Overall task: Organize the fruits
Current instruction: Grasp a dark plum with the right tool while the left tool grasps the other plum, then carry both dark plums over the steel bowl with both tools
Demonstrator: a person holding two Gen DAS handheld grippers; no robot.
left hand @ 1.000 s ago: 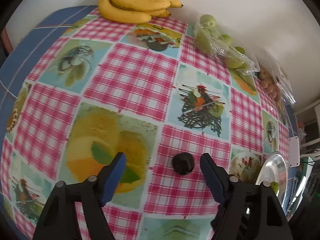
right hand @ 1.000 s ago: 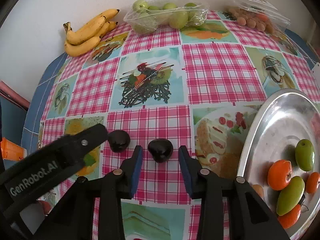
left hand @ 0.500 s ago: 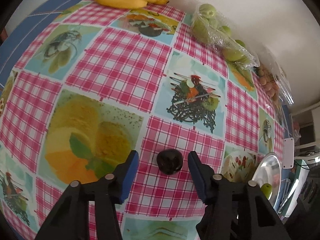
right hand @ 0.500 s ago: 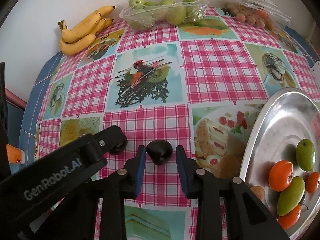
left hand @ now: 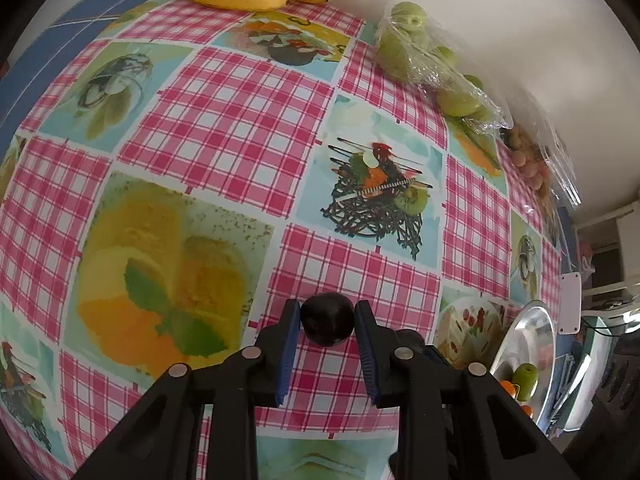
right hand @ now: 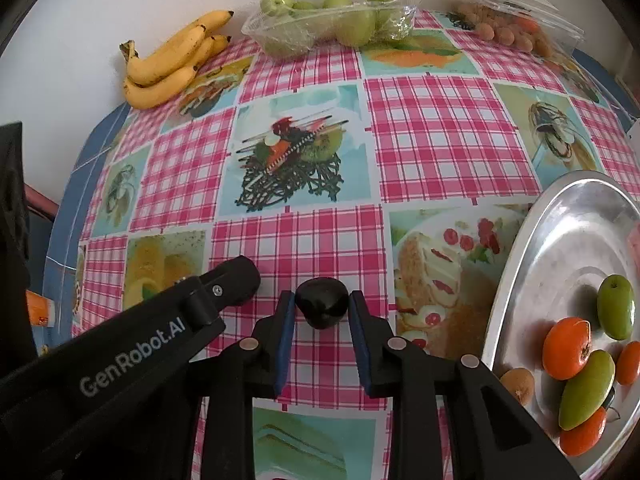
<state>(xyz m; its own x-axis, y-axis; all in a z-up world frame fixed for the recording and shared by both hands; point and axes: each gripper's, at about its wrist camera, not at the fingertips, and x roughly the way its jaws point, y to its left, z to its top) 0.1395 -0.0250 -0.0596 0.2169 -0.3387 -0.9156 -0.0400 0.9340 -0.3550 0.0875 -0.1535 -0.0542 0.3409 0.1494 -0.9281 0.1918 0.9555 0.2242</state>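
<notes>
1. Two dark plums are pinched on the tablecloth [right hand: 440, 140]: left gripper [left hand: 327, 314] clamps plum one [left hand: 327, 319], right gripper [right hand: 321, 306] clamps plum two [right hand: 321, 307].
2. Steel tray [right hand: 520, 280], to your right, already holds several fruits.
3. Bananas [right hand: 168, 64], bagged green fruit [right hand: 332, 26] untouched by the far wall.

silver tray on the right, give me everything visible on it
The silver tray is shiny metal, round or oval with a shallow raised rim, lying flat on the checked tablecloth at the right, partly cut off by the frame. It holds orange fruits, green oval fruits and a brownish one. No gripper touches it.
</notes>
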